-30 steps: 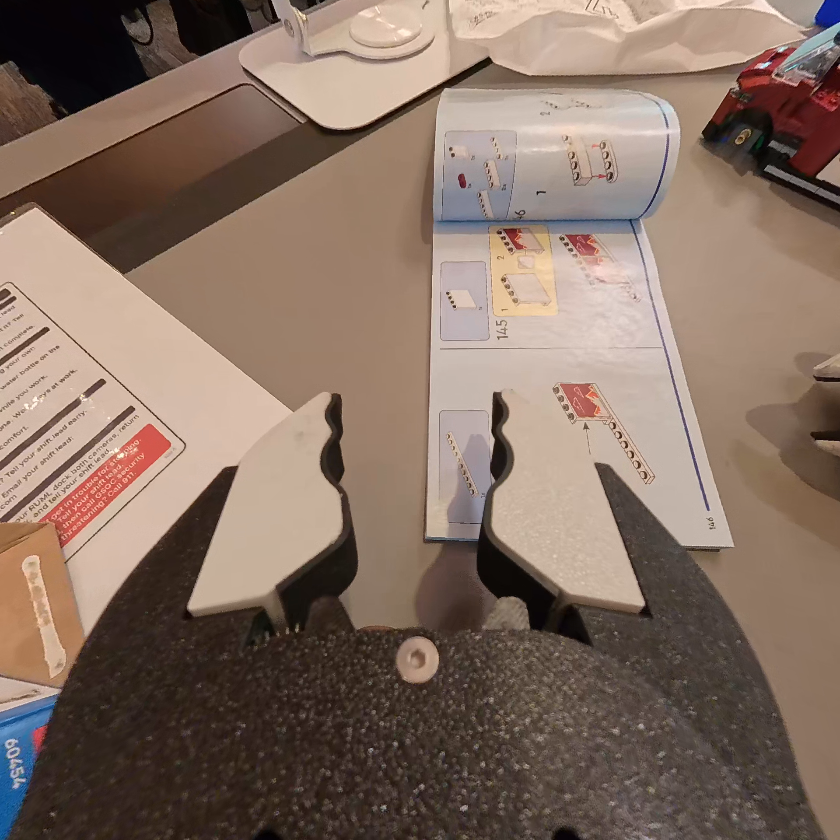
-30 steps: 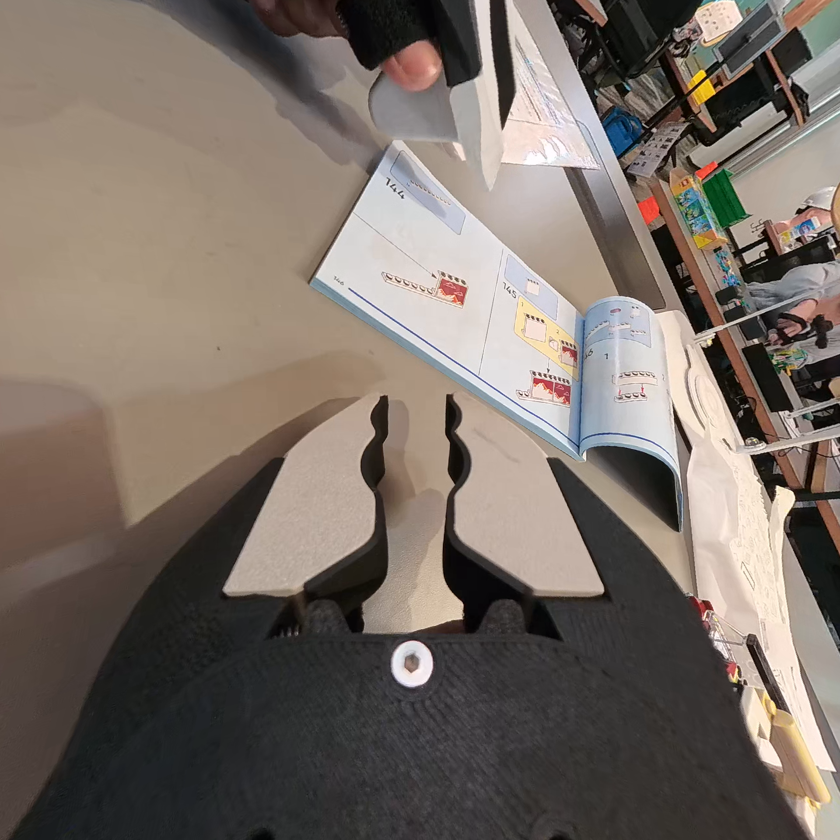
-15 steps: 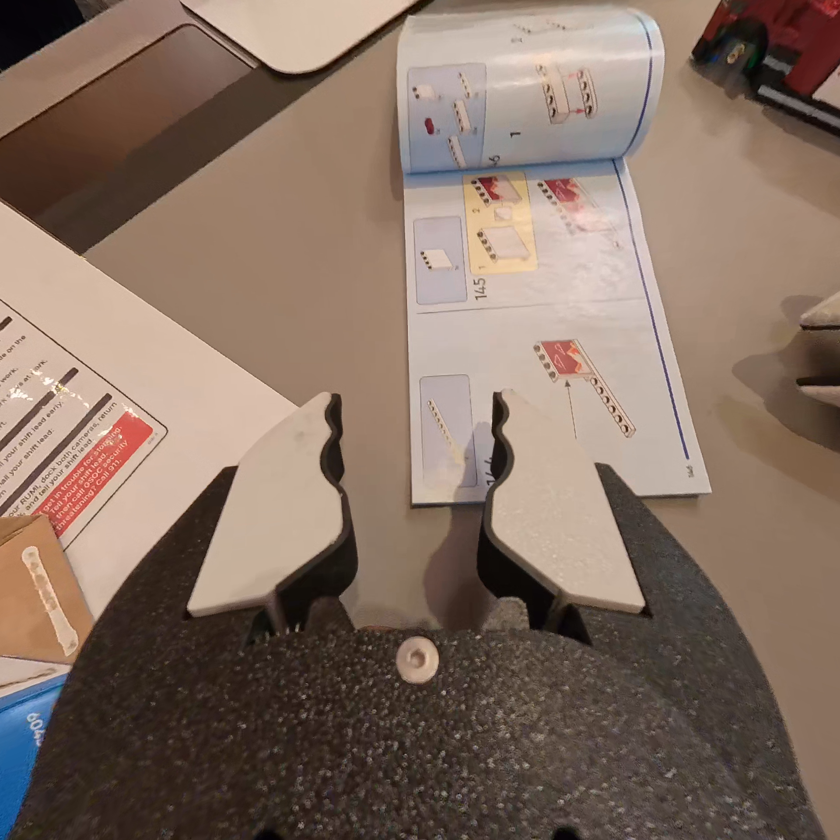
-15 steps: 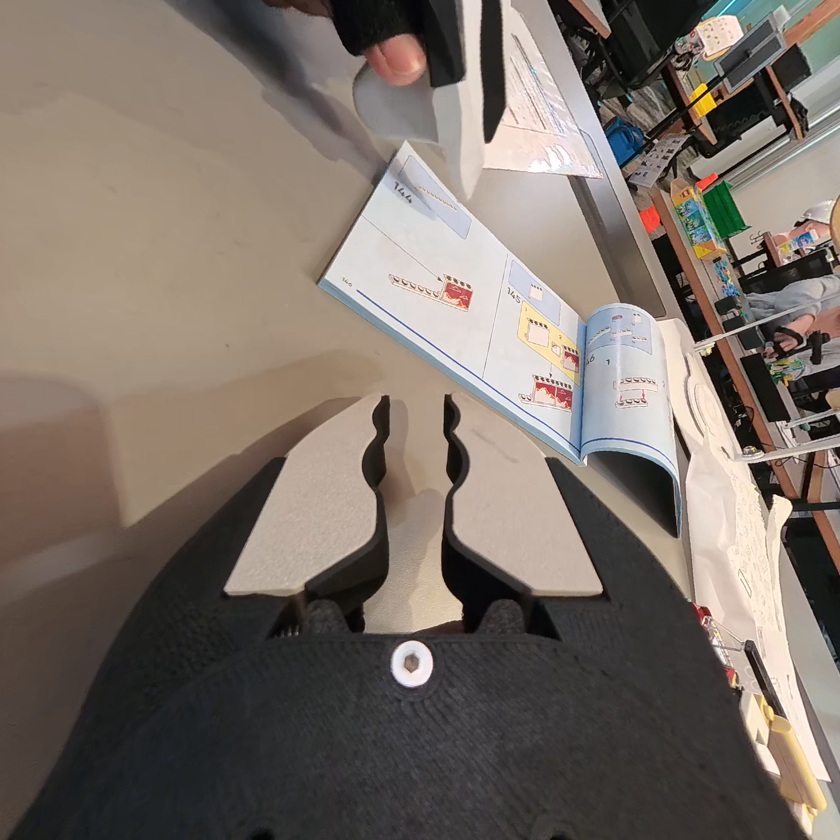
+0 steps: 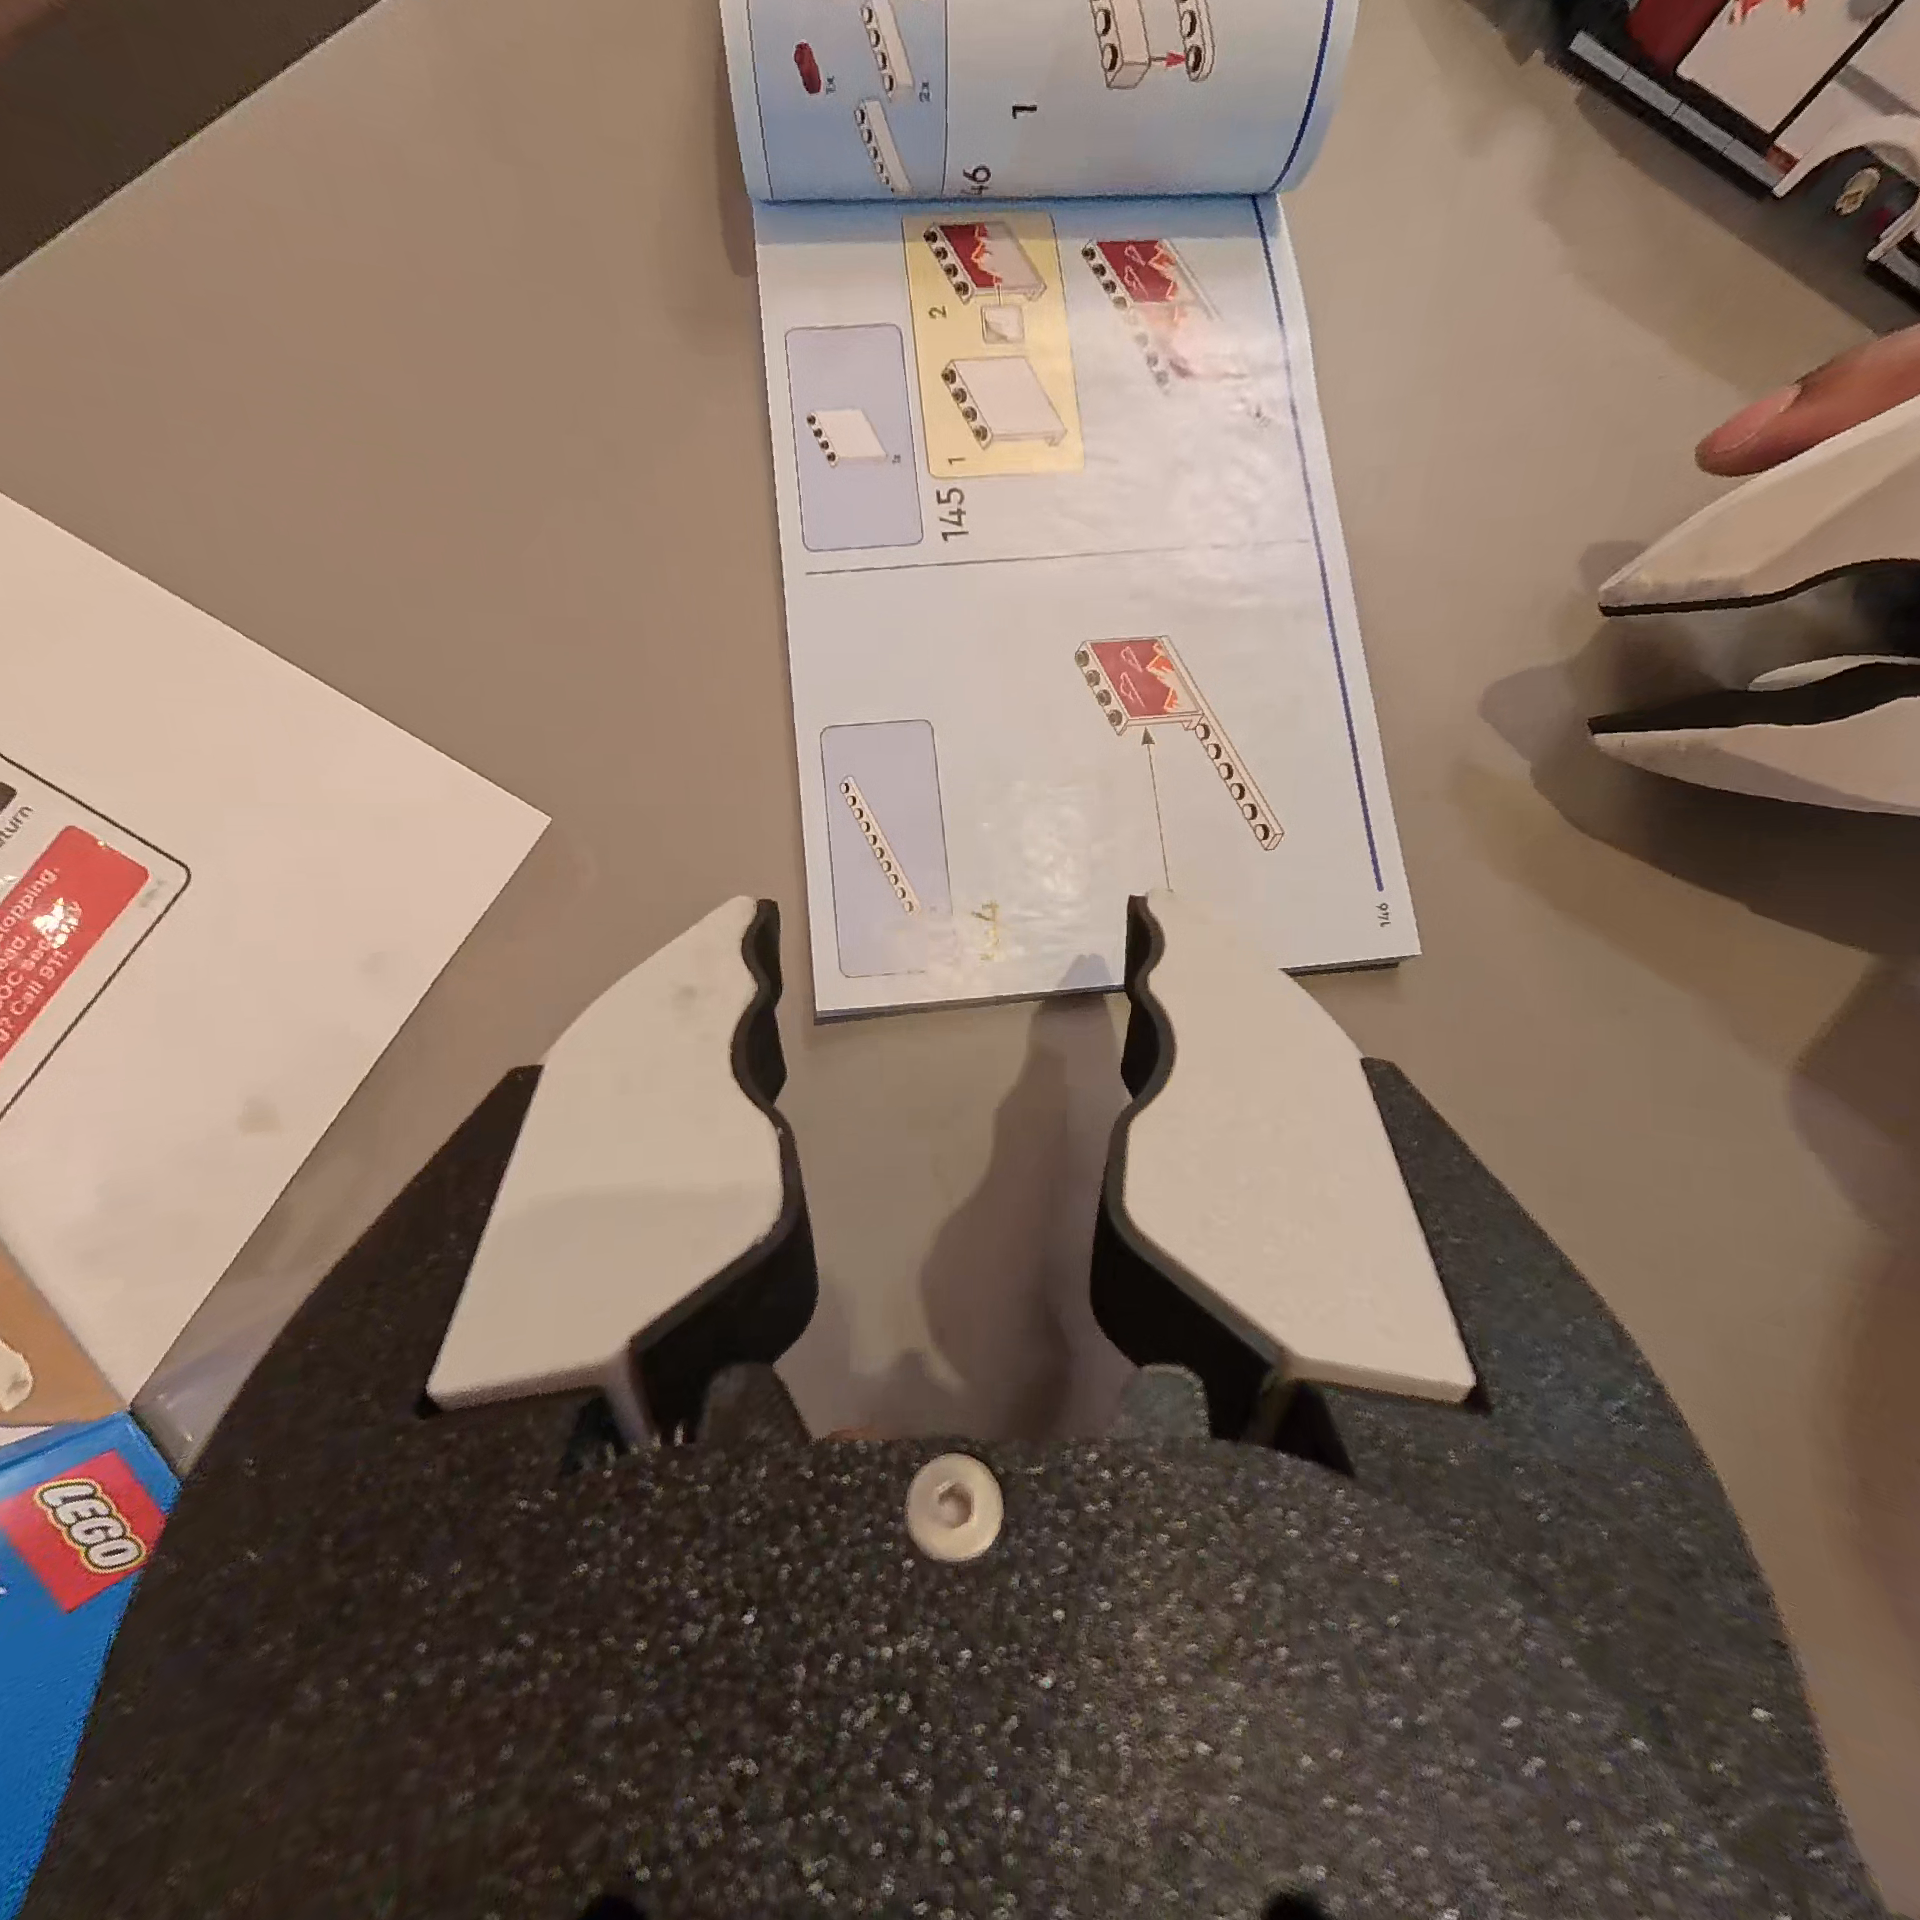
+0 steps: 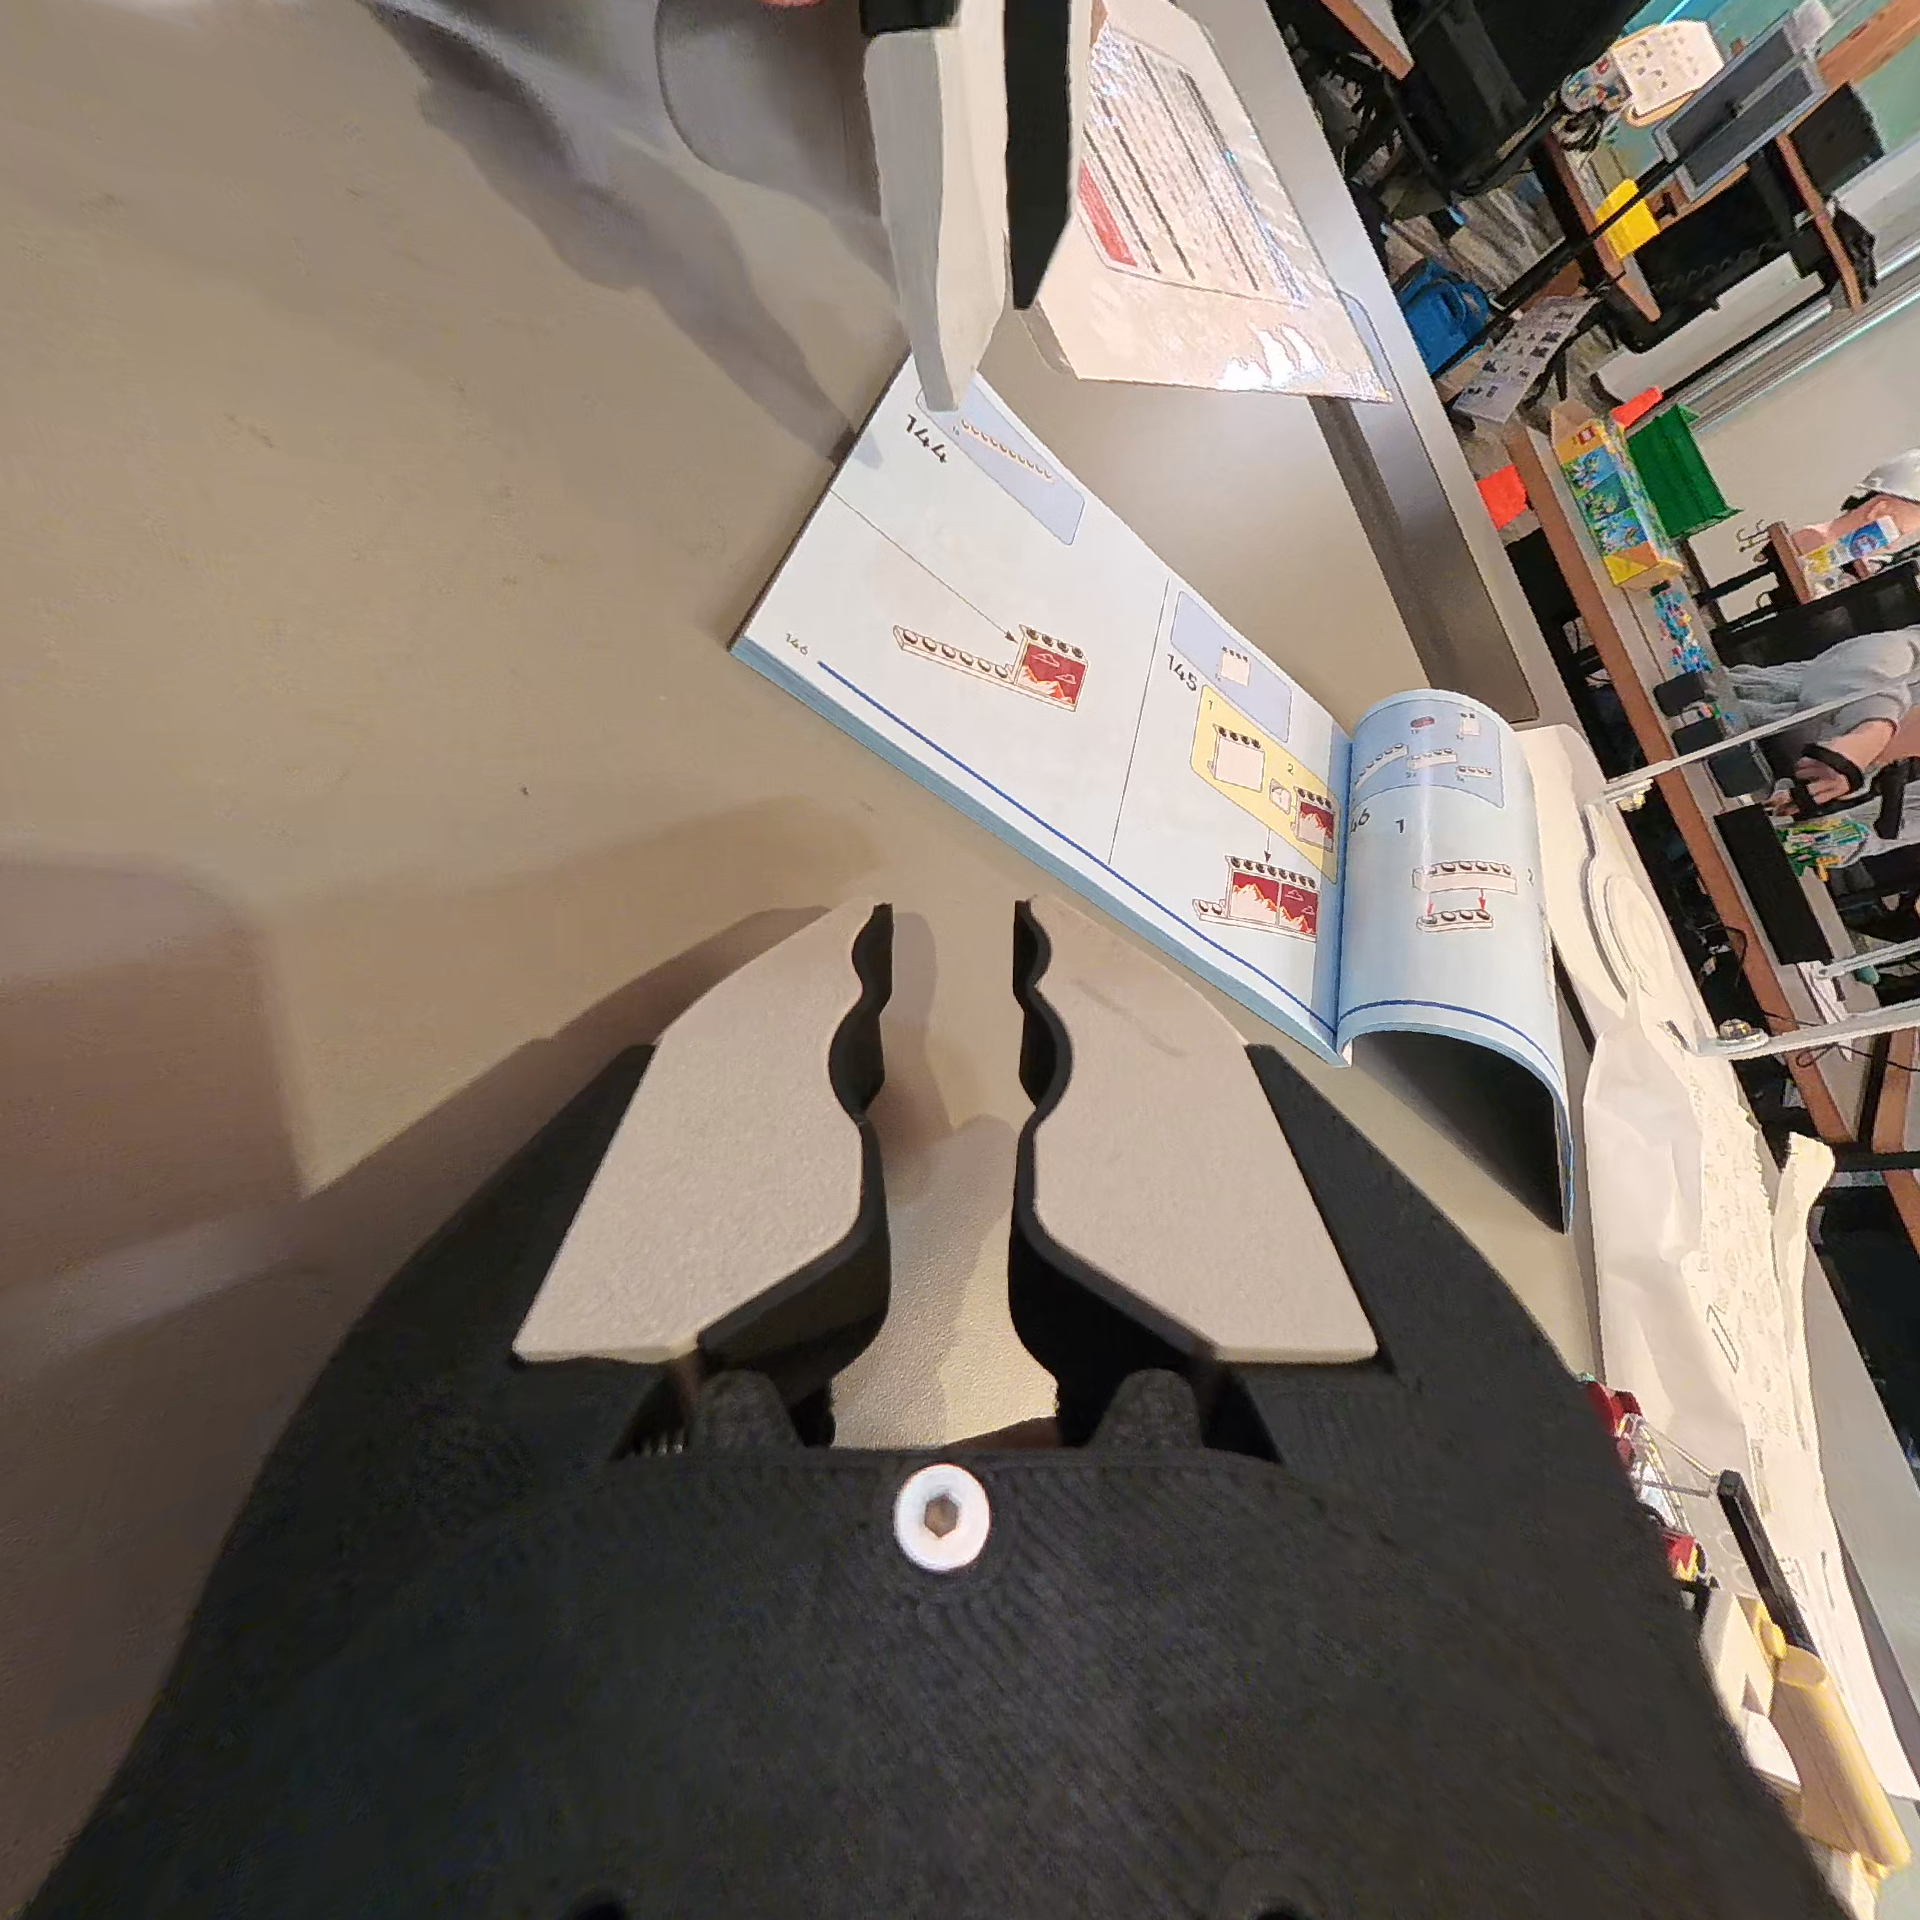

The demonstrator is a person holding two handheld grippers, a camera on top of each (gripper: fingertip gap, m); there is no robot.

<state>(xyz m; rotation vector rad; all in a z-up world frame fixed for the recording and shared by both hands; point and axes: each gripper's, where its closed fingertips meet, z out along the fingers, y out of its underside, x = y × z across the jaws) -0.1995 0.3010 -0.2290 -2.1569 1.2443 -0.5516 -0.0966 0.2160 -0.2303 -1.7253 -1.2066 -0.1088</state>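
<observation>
My left gripper (image 5: pixel 945 914) is spread wide with nothing between its fingers, hovering over the near edge of the open instruction booklet (image 5: pixel 1049 623), one fingertip (image 5: pixel 1153 914) over the page corner. My right gripper (image 6: pixel 951 920) is parted only narrowly and bare, above the grey table (image 6: pixel 364 623) just beside the booklet's long edge. The booklet lies flat on the table, its far pages curling up in a roll (image 5: pixel 1039 94). To my left lie a white laminated sheet (image 5: pixel 260 914) and a blue box (image 5: pixel 62 1558). Farther off, right of the booklet, stands a red and white brick vehicle (image 5: pixel 1766 94). A crumpled white paper bag (image 6: pixel 1704 1299) lies beyond the booklet's roll.
</observation>
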